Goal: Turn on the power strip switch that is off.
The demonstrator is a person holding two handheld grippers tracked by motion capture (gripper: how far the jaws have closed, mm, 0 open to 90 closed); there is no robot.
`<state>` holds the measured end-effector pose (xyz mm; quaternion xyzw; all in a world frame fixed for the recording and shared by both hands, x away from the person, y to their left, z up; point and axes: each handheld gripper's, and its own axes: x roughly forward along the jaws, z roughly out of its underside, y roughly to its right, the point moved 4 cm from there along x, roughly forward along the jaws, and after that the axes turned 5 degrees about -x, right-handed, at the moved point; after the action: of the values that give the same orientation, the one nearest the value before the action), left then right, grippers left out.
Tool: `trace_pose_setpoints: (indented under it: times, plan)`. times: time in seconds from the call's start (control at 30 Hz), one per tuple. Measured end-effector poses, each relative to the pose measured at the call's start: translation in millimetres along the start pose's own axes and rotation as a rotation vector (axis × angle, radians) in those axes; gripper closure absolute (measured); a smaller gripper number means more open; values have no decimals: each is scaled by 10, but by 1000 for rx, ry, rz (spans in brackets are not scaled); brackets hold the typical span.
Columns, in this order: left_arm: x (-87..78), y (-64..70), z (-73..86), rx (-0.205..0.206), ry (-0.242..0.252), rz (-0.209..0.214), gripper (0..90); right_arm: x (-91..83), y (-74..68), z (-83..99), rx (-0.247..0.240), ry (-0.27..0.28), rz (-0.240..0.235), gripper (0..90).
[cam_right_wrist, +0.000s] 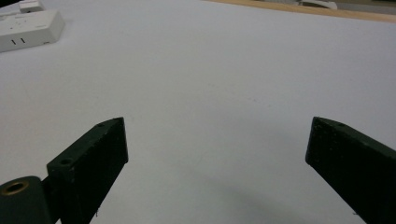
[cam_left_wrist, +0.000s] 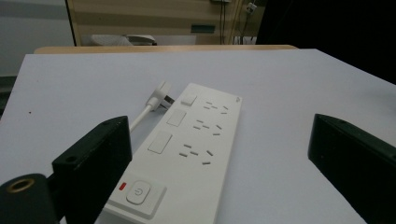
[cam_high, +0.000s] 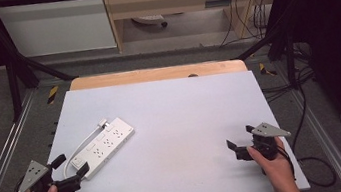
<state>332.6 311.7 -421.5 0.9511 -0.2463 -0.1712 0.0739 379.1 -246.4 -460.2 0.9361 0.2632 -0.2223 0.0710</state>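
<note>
A white power strip (cam_high: 106,145) lies slantwise on the left part of the white table top (cam_high: 177,120), its white cord looping back so that the plug (cam_high: 103,121) rests beside its far end. In the left gripper view the power strip (cam_left_wrist: 187,149) has a power button and red light at its near end and the plug (cam_left_wrist: 159,97) behind it. My left gripper (cam_high: 73,164) is open at the strip's near end, jaws spread either side of it. My right gripper (cam_high: 240,136) is open over bare table at the right front. The strip's end (cam_right_wrist: 28,29) shows far off in the right gripper view.
A wooden board edge (cam_high: 155,74) runs along the table's far side. A metal frame (cam_high: 14,77) surrounds the table, with cables (cam_high: 305,102) on the floor at the right. A wooden cabinet (cam_high: 171,5) stands behind.
</note>
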Motion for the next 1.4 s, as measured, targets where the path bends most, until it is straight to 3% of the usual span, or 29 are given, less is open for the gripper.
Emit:
trace_pose_setpoints:
  times: [0.63,0.87,1.0,1.23,1.4]
  plan:
    - [27,73,-49,-3,7,17,61,23,-130,-25,-15,8,-40,51]
    - [102,92,-142,-10,6,11,65,3,-126,-46,0,28,-47,60]
    - [140,110,-174,-12,4,17,69,7,-120,-59,-7,36,-29,68]
    - [240,170,-214,12,-14,27,67,16,-127,-64,2,41,-33,50]
    - [311,187,-250,9,-24,35,45,15,-125,-70,11,40,-29,35]
